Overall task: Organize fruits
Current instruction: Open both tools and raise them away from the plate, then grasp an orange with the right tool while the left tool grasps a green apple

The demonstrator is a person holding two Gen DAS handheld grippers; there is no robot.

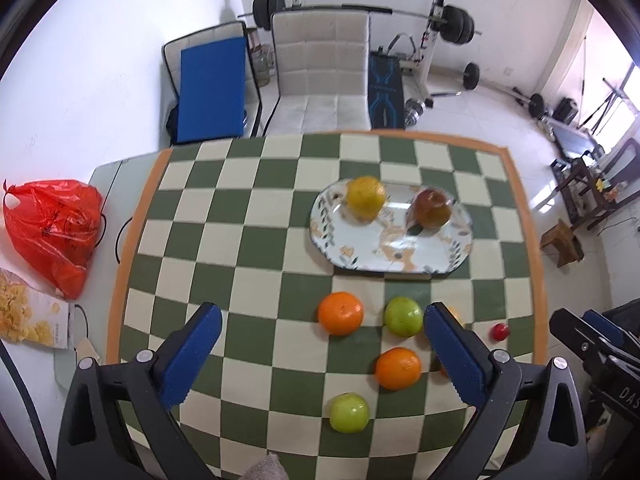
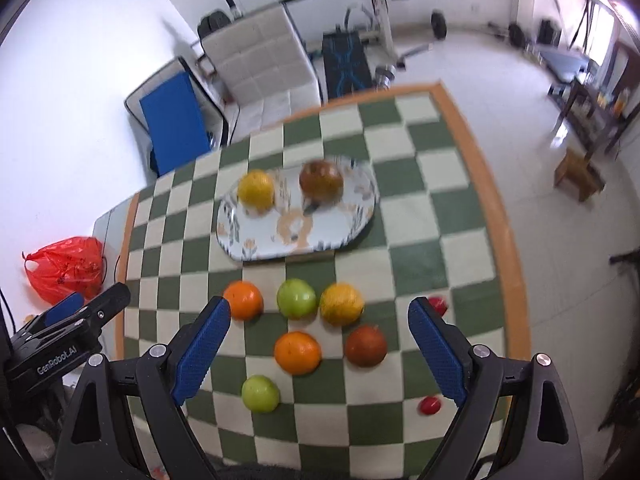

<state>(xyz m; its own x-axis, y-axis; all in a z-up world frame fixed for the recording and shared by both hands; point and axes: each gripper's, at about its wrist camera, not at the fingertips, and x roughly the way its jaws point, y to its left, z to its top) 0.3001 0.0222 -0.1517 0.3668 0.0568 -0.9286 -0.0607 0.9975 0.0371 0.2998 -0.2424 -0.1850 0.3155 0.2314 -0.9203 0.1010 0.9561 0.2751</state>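
A table (image 2: 460, 184) covered in a green and cream check with an orange border carries all the fruit. An oval plate (image 2: 320, 236) with a leaf and flower pattern lies toward the far middle of the table. On the plate sit two fruits: a yellow citrus fruit (image 2: 256, 191) at its left end and a reddish-brown apple (image 2: 321, 181) toward its right end, well apart from each other.

On the near side of the plate, loose on the table, lie the other fruits. Just in front of the plate is a row of three: an orange (image 2: 243, 300) on the left, a green apple (image 2: 296, 298) in the middle and a yellow-orange citrus fruit (image 2: 341, 304) on the right, the last two close beside each other. Nearer than that row lie a second orange (image 2: 297, 352) and a dark brown-red fruit (image 2: 365, 346), and nearest of all a second green apple (image 2: 260, 393). Two small red fruits (image 2: 430, 405) lie off to the right of the plate's near side, partly hidden by a finger.

The left gripper (image 1: 322, 356) hovers above the near fruits with its blue fingers spread wide and holding nothing. The right gripper (image 2: 320, 352) hangs over the same group, its fingers likewise wide apart and empty.
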